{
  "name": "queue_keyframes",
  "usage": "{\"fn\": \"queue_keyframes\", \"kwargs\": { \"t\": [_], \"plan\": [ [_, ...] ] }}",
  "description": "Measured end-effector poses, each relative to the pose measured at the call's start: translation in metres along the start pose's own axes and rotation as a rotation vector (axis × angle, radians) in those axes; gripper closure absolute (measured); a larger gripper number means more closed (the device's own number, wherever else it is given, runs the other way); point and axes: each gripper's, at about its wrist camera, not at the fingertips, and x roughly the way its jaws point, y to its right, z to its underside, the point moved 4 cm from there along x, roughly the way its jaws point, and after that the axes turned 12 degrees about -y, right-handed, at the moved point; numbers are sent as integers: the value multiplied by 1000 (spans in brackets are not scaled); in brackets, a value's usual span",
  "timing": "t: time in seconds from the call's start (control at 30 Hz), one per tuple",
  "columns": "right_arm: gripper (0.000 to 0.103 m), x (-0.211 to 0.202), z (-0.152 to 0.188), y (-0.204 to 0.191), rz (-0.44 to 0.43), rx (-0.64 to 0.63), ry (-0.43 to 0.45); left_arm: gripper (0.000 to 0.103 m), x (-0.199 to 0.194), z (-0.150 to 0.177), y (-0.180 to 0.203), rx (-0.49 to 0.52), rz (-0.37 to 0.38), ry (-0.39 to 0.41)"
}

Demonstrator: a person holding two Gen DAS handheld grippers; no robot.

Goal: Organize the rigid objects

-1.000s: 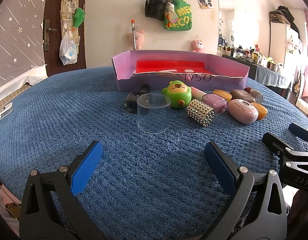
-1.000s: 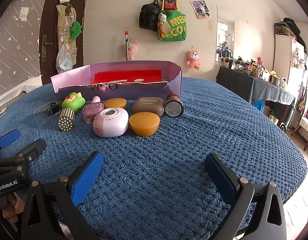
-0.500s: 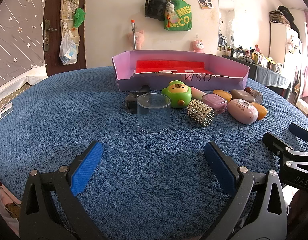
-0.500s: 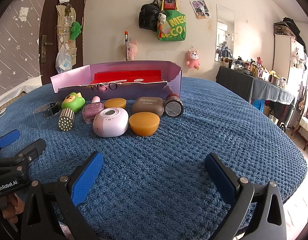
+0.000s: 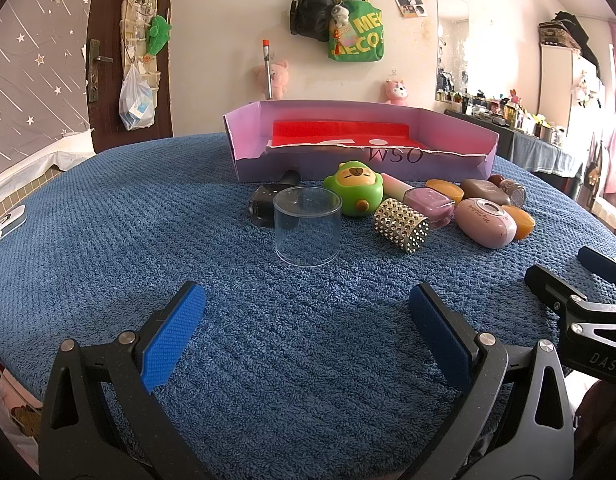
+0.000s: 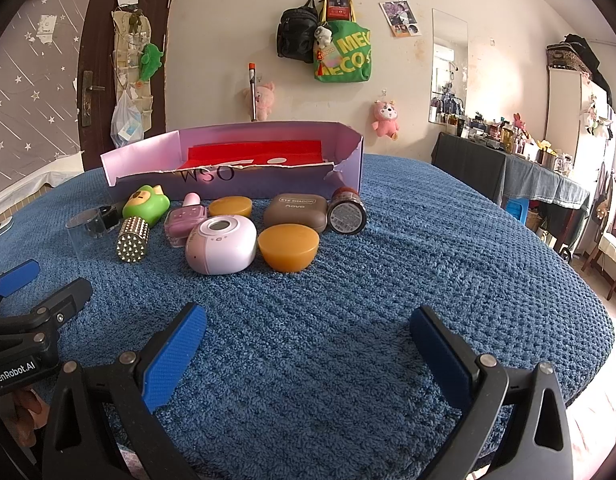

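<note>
A purple cardboard box [image 5: 448,168] with a red lining stands open at the back of the blue towel-covered table [image 5: 147,220]. In front of it lie a clear plastic cup [image 5: 308,230], a green toy [image 5: 354,194], a studded gold cylinder [image 5: 402,226], a pink nail polish bottle [image 5: 428,202], a pink oval case [image 6: 221,244], an orange dome [image 6: 288,246], a brown eye shadow case [image 6: 295,210] and a dark jar [image 6: 346,212]. My left gripper [image 5: 303,320] is open, short of the cup. My right gripper [image 6: 308,340] is open, short of the orange dome.
A black object [image 5: 263,200] lies behind the clear cup. A second orange disc [image 6: 230,205] sits by the box. The table edge curves down on the right [image 6: 568,280]. A dresser with bottles [image 6: 508,148] and a door [image 6: 107,80] stand beyond.
</note>
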Motion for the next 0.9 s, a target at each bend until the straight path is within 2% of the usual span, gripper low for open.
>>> {"fn": "queue_keyframes", "kwargs": {
  "t": [0.9],
  "plan": [
    [0,0,1,0,0,3,5,0,0,0,0,0,3,-1]
  ]
}}
